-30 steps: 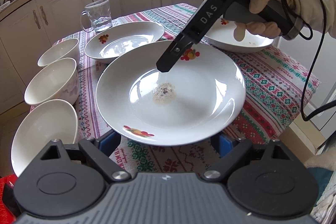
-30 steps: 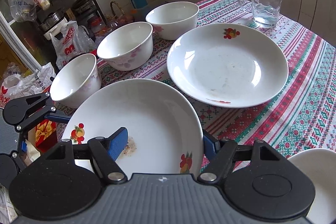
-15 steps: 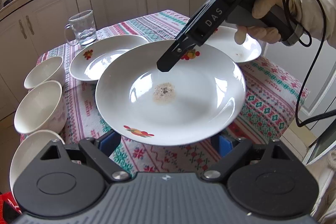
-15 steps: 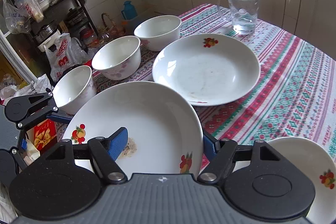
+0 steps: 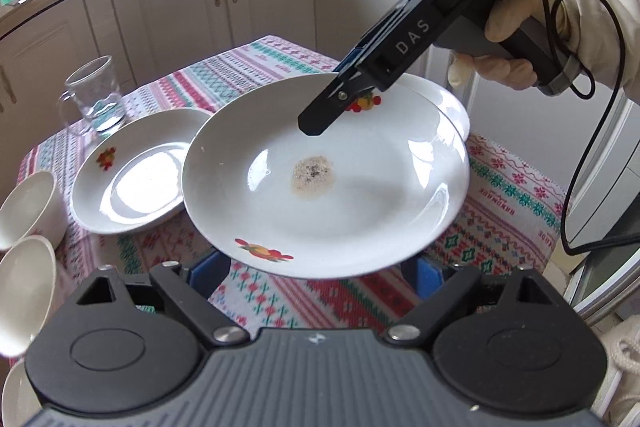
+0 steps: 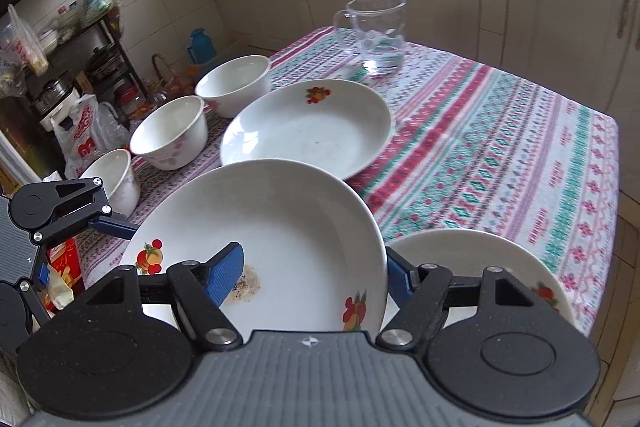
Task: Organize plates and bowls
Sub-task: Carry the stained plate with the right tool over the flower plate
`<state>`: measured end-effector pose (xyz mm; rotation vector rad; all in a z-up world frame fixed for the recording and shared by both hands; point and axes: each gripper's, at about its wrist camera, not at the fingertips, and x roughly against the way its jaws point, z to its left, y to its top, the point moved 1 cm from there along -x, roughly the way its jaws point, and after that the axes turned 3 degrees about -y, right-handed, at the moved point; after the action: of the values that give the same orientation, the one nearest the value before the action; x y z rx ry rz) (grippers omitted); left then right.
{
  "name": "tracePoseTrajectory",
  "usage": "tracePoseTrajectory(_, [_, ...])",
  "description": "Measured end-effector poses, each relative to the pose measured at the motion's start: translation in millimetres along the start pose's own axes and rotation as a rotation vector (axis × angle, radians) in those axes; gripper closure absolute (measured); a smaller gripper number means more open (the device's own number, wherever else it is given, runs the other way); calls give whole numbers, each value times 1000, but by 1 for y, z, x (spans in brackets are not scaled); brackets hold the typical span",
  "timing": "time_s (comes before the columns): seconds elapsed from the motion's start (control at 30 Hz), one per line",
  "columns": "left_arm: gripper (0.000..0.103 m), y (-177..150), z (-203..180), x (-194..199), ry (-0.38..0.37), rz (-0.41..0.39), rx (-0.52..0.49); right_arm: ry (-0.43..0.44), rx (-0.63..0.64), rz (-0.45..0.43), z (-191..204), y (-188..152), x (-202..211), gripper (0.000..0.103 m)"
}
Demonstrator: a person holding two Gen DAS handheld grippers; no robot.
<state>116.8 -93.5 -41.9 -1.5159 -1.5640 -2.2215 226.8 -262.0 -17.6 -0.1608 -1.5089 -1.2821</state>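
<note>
Tabletop [image 6: 500, 147]: striped red-green-white cloth, white cabinets behind it.

Held plate [image 5: 320, 179]: white, shallow, fruit decals on the rim, a brown speckled residue patch at centre. It hangs clear of the cloth, gripped from two sides. Right gripper [image 6: 316, 279]: fingers closed on the rim, one blue pad [image 6: 226, 277] lying over the inner surface just beside the residue, the other under the rim outside. In the left wrist view this gripper reaches in from above, a gloved hand [image 5: 516, 39] on its handle, cable trailing. Left gripper [image 5: 316, 271]: blue fingers set wide, sitting at or under the near rim; contact hidden by the plate, so a grip there cannot be told.

Second plate [image 6: 308, 127]: on the cloth ahead of the right fingers, same decal, faint specks inside; the held plate's far edge overlaps it in this view.

Third plate [image 6: 476, 259]: right of the right fingers, below the held plate, partly covered by it.

Three white bowls in a row left of the right fingers: far [image 6: 234, 83], middle [image 6: 170, 131], near [image 6: 110, 175]; all upright.

Glass mug [image 6: 378, 35]: far beyond the second plate, a little water at the bottom.
</note>
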Motion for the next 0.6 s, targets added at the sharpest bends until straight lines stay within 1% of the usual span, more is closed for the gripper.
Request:
tracePoseTrajectory(0.2, [11, 21, -7, -17, -42, -7, -43, -44, -49, -20, -25, -10, 16, 24])
tracePoseTrajectory(0.37, [11, 35, -15, -31, -57, -10, -79, -72, -90, -36, -47, -17, 24, 24])
tracePoseTrajectory(0.6, [11, 45, -20, -48, -81, -2, -97, -84, -144, -46, -73, -29, 25, 24])
